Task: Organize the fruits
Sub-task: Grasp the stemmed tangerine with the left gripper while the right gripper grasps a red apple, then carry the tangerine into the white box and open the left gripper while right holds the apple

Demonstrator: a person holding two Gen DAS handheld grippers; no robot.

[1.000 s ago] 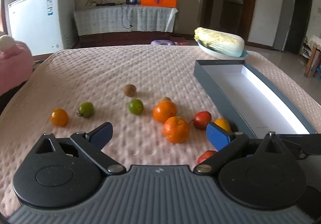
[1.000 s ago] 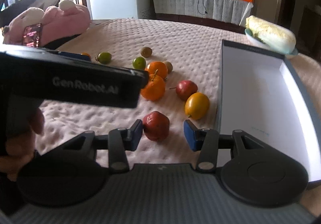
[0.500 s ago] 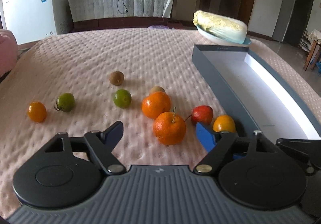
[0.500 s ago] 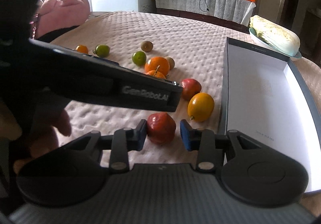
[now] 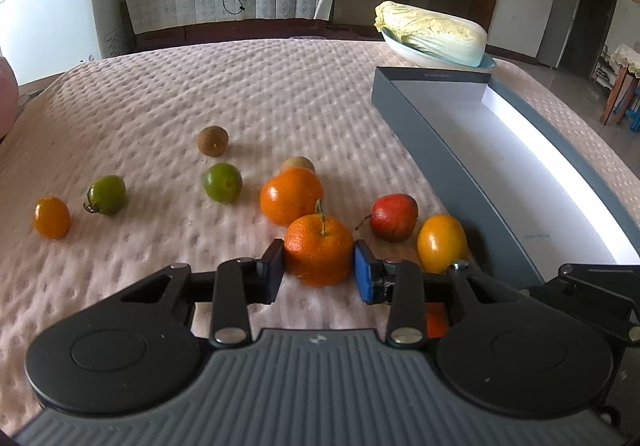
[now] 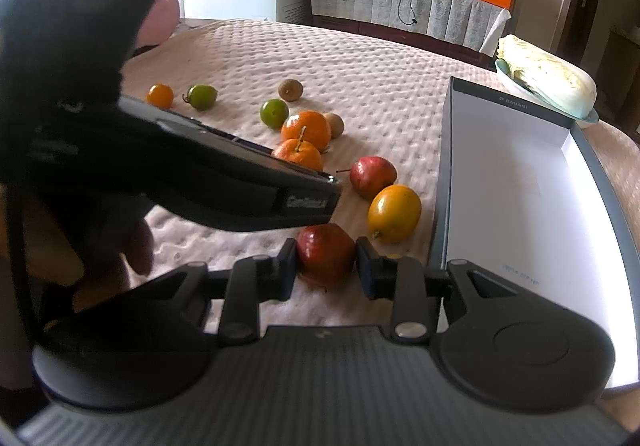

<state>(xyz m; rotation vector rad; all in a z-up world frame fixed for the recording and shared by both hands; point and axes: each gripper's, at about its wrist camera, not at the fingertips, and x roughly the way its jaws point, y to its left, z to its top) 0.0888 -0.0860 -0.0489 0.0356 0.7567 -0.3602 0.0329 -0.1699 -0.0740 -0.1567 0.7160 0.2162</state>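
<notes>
Through the left wrist camera I see my left gripper [image 5: 319,273] with its jaws closed in on a stemmed orange [image 5: 319,254], a pad against each flank; the fruit sits on the pink dimpled cloth [image 5: 256,94] covering the desk. Just behind it, touching or nearly so, is a second orange [image 5: 291,196], with a small brown fruit [image 5: 297,164] peeking over that one. To the right lie a red fruit [image 5: 394,216] and a yellow-orange fruit [image 5: 441,243], the latter just beside the wall of the grey box [image 5: 448,158] with a white interior. Off to the left I count a lime-green fruit [image 5: 222,182], a brown kiwi [image 5: 212,140], a green tomato [image 5: 106,194] and a small orange tomato [image 5: 51,216], all well apart. A cabbage [image 5: 432,31] rests in a dish beyond the box.

Through the right wrist camera my right gripper [image 6: 326,265] has its jaws narrowed onto a dark red fruit [image 6: 326,256] that rests on the cloth, close to the box's near corner; both pads appear to touch it. The left tool's black body [image 6: 224,174] crosses the left of this view and hides part of the stemmed orange.
</notes>
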